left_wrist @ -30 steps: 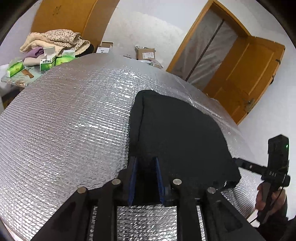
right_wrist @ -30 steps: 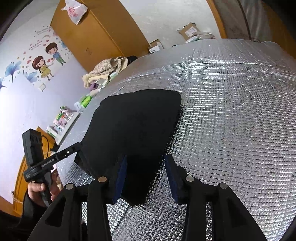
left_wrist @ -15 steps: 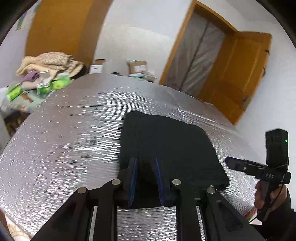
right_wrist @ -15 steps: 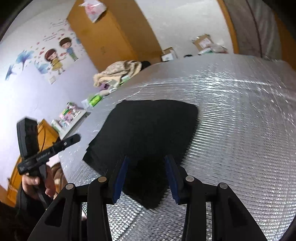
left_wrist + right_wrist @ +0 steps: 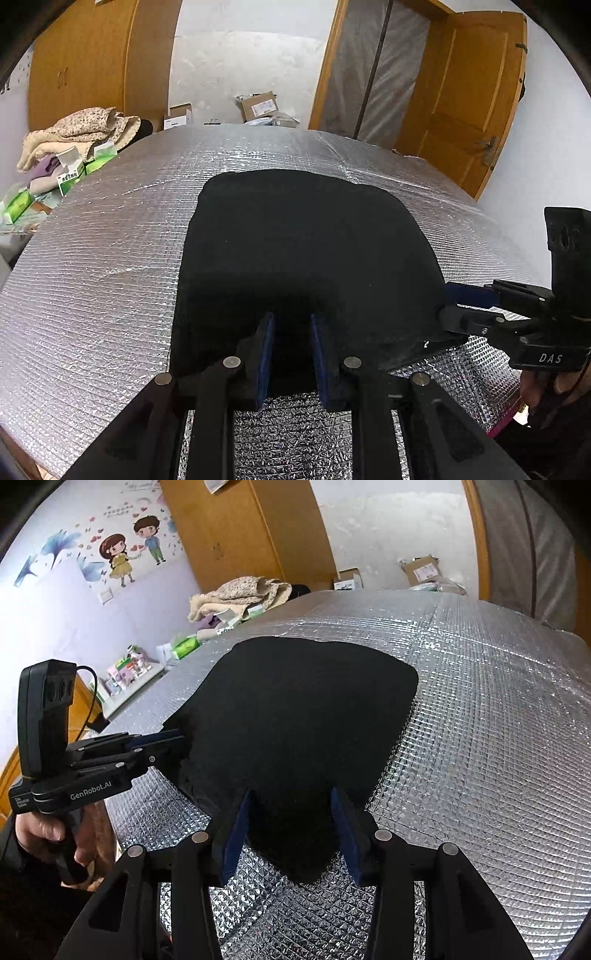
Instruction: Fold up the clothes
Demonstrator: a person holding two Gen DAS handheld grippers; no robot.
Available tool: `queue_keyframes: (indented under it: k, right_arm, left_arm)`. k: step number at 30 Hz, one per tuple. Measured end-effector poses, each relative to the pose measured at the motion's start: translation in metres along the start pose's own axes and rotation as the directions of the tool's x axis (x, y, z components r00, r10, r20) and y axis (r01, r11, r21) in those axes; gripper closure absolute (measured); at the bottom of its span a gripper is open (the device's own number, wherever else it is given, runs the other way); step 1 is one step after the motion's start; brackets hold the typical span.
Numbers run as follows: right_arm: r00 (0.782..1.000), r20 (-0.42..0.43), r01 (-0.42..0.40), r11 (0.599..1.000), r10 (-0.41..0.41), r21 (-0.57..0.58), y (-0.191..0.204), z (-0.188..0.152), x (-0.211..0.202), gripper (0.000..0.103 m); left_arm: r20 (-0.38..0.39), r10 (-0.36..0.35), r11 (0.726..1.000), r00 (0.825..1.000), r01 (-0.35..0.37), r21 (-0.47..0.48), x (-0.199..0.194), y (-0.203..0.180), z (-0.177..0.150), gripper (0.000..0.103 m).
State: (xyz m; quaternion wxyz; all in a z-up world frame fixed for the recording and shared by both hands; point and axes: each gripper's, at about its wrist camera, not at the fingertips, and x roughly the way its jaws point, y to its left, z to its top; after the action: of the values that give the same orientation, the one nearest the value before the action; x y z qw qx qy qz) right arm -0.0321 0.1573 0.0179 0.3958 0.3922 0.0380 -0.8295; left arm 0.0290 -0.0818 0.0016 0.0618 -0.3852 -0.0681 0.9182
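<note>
Right hand-held gripper [image 5: 291, 834] opening over the black garment [image 5: 295, 720].

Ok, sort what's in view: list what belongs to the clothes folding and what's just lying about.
Part of the job:
- black garment
- left hand-held gripper
- right hand-held gripper, jaws opening, garment edge between them
- silver foil surface

Lying about:
- beige cloth pile
- green boxes
- cardboard boxes
</note>
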Motion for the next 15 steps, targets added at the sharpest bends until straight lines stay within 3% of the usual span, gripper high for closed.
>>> queue_keyframes:
  k: [15]
  right_arm:
    - [1.0, -0.028, -0.008, 1.0, 0.009, 0.004, 0.0, -0.004, -0.002, 0.054]
  left_arm:
    - [0.006, 0.069, 0.998, 0.998, -0.069, 0.012, -0.001, -0.006, 0.011, 0.083]
